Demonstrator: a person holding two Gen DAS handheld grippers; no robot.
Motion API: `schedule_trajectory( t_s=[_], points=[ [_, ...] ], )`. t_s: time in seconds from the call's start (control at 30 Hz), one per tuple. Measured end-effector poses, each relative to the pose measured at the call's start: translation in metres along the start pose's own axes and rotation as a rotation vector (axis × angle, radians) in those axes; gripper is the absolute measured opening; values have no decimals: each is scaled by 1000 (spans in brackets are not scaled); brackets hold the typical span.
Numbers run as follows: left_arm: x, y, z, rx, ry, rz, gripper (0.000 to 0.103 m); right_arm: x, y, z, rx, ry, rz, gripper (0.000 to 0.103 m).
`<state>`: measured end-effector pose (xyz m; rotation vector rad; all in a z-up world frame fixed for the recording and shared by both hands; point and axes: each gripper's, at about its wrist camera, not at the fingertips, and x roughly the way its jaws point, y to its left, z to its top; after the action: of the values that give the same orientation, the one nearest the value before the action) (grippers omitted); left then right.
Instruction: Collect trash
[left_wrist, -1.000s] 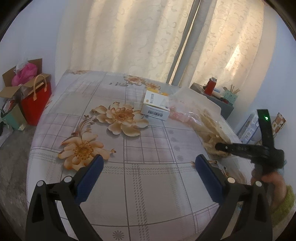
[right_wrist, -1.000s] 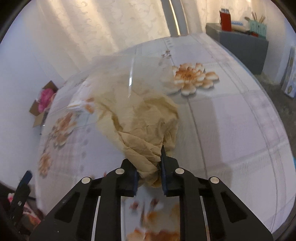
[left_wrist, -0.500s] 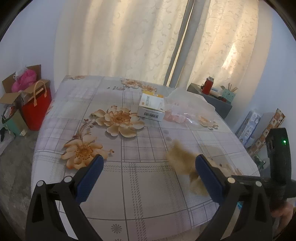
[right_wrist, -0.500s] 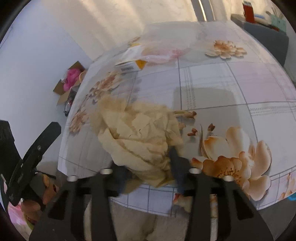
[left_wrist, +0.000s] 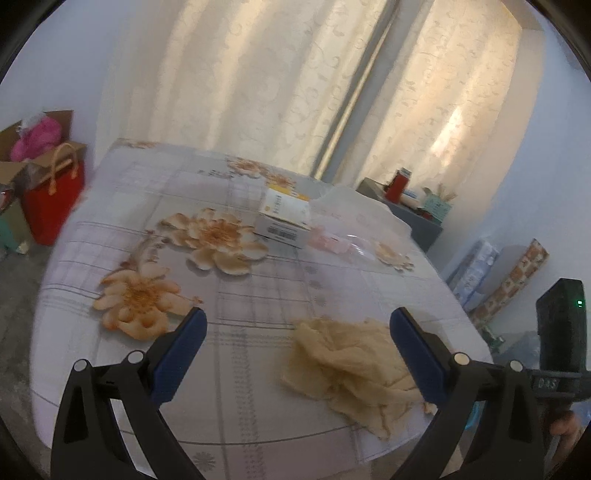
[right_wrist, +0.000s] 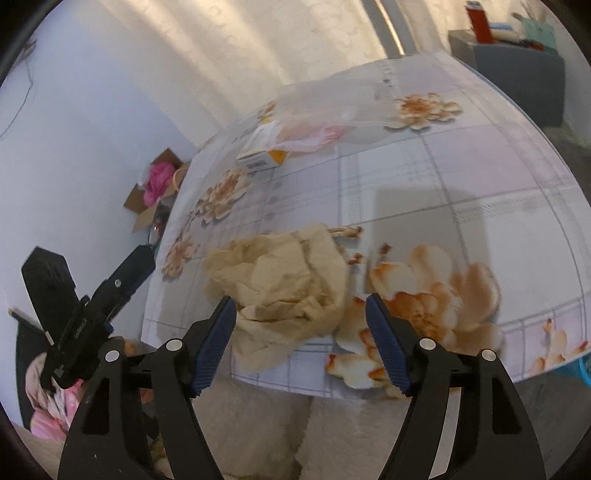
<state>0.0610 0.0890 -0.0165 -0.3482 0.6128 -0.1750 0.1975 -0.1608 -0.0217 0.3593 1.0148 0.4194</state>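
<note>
Now we are keeping the right tool (right_wrist: 301, 345), jaws just opened, off the crumpled tan paper (right_wrist: 284, 284) lying at the surface's (right_wrist: 461, 184) near edge for easy collection, while the left tool (left_wrist: 295, 354) is hanging open and empty.

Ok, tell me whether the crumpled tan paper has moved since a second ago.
Yes. The crumpled tan paper has come away from the white box toward the table's near edge; the right gripper, jaws just opening, has released it.

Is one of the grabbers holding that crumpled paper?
No. The right gripper has just opened, leaving the crumpled tan paper on the table edge. The left gripper is empty.
</note>
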Motion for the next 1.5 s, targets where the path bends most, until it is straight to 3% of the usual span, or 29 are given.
schedule_trajectory(
  t_s=[0.2,0.43,0.8,1.0,1.2,1.5],
  points=[
    [24,-22,-7,56,114,-126,97,-14,-22,-4,86,-14,28,69],
    [54,-51,-19,156,207,-149,97,-20,-29,-5,110,-26,40,69],
    [86,-81,-35,330,282,-49,97,-25,-50,-8,162,-43,42,69],
    [96,-92,-44,431,283,13,97,-30,-64,-11,194,-55,43,69],
    [100,-93,-48,454,275,27,97,-33,-71,-15,216,-59,44,69],
    [95,-90,-50,461,258,1,72,-35,-75,-17,233,-57,47,69]
  ],
)
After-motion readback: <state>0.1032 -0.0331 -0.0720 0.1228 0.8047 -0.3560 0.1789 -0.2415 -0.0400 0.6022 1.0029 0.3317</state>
